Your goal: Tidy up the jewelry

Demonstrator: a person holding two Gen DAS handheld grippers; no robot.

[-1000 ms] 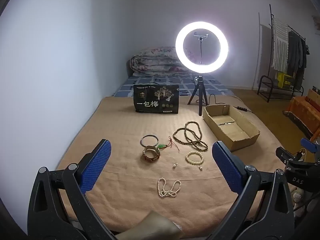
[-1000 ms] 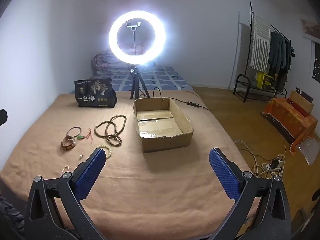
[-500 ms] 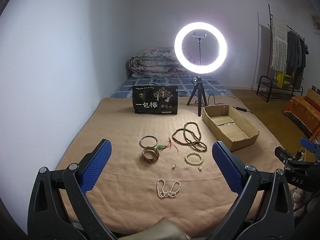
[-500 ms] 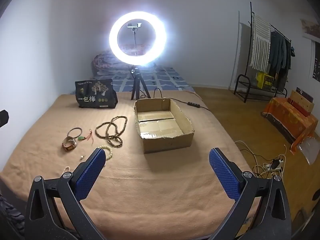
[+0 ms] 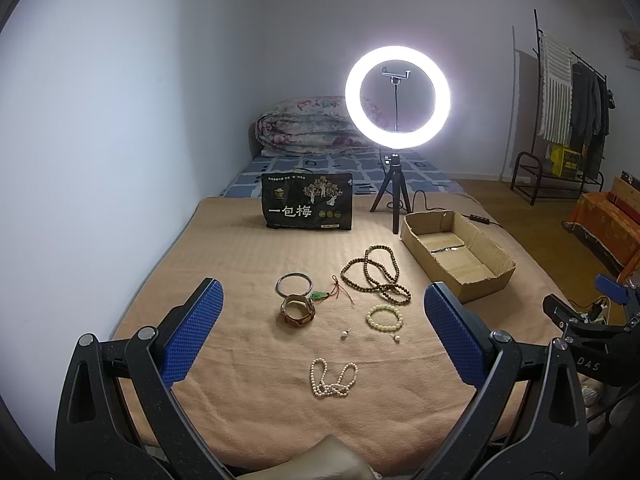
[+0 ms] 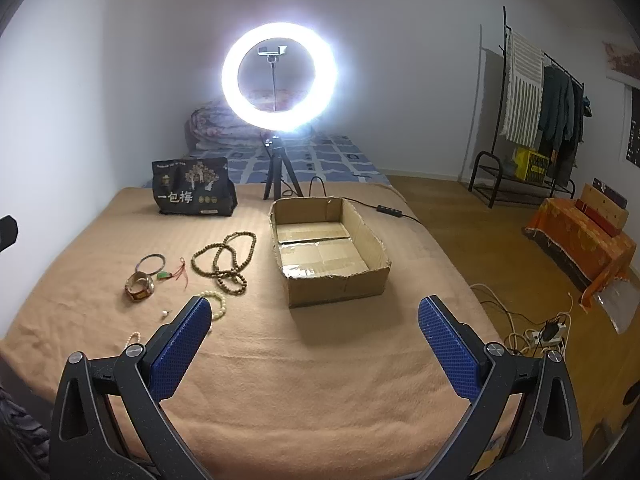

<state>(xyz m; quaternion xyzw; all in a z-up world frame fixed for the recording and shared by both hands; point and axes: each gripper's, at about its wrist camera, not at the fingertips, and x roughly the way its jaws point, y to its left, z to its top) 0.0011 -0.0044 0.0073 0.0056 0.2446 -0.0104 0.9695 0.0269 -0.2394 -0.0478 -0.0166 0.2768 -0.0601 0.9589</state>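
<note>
Both claws, left (image 5: 323,330) and right (image 6: 315,344), spread wide, empty; round wood beads (image 5: 376,274), pearl strand (image 5: 333,377) on fuzzy blanket (image 5: 248,256), cardboard box (image 6: 356,282) beside.

Both wrist cameras look forward over the near edge of the bed (image 5: 248,264) toward the ring light (image 5: 398,98) at its far end, each from well back and above the blanket. The left view sits left of the ring light's line and centres on the jewelry, with the cardboard box (image 5: 458,254) to its right. The right view stands further right, centring the same box (image 6: 330,250); both share light, box and black bag (image 6: 194,192).
</note>
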